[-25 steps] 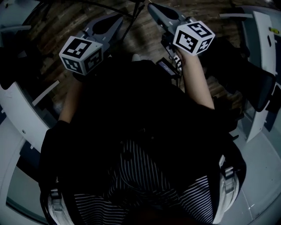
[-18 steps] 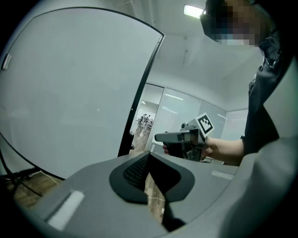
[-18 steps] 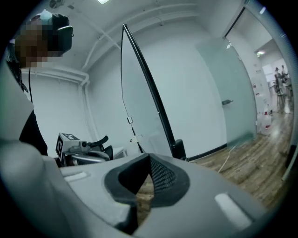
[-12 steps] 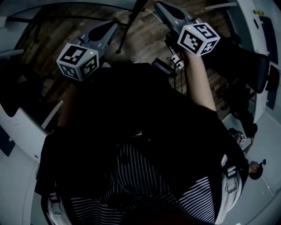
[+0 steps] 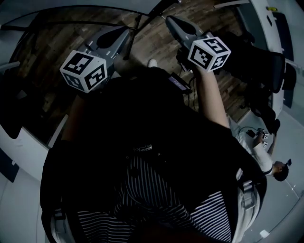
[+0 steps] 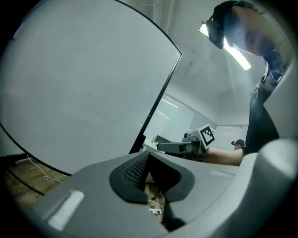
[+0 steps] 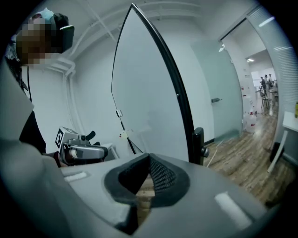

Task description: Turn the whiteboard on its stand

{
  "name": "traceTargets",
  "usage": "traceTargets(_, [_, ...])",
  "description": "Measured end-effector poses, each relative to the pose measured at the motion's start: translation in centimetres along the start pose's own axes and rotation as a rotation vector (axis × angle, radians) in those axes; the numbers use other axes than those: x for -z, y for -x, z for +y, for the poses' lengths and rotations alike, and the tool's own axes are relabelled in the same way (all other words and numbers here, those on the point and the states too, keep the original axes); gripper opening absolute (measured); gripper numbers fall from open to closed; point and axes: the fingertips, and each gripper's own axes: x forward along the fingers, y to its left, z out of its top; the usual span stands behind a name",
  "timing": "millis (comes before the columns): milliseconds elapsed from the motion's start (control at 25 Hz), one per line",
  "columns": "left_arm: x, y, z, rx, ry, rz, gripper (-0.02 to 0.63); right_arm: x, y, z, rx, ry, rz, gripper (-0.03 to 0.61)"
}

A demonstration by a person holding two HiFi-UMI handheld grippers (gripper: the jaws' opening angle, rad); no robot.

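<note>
The whiteboard fills the left of the left gripper view, its black frame edge slanting down just ahead of my left gripper, whose jaws are shut with nothing in them. In the right gripper view the whiteboard stands edge-on a short way beyond my right gripper, which is also shut and empty. A black clamp knob sits on the frame low down. From the head view both grippers, left and right, point forward toward the board's dark top edge, apart from it.
Wooden floor lies below the grippers. A black office chair and a white desk are at the right, a white table at the left. Another person stands at the lower right. A glass door is behind the board.
Both grippers have swung sideways with the body's turn. The white furniture has slid away at both sides, and the board's dark top edge and another person have come into view.
</note>
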Motion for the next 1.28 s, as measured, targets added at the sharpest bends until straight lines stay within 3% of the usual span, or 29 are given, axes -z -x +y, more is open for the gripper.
traceTargets(240, [-0.5, -0.3, 0.5, -0.080, -0.001, -0.032, 0.000, -3.3, 0.7, -3.7, 0.012, 0.040, -0.053, 0.013])
traceTargets(440, [-1.3, -2.0, 0.0, -0.139, -0.025, -0.049, 0.000, -6.2, 0.4, -7.1, -0.005, 0.071, -0.081, 0.120])
traceTargets(720, [-1.9, -9.1, -3.9, -0.124, -0.045, -0.018, 0.000, -7.1, 0.8, -12.7, -0.054, 0.086, -0.045, 0.184])
traceTargets(920, [-1.3, -7.9, -1.4, -0.171, -0.021, -0.021, 0.000, -6.7, -1.4, -12.1, -0.075, 0.095, -0.041, 0.201])
traceTargets(1280, [-0.7, -9.8, -2.4, -0.194, -0.002, -0.027, 0.001, -6.7, -1.5, -12.6, -0.118, 0.105, -0.040, 0.253])
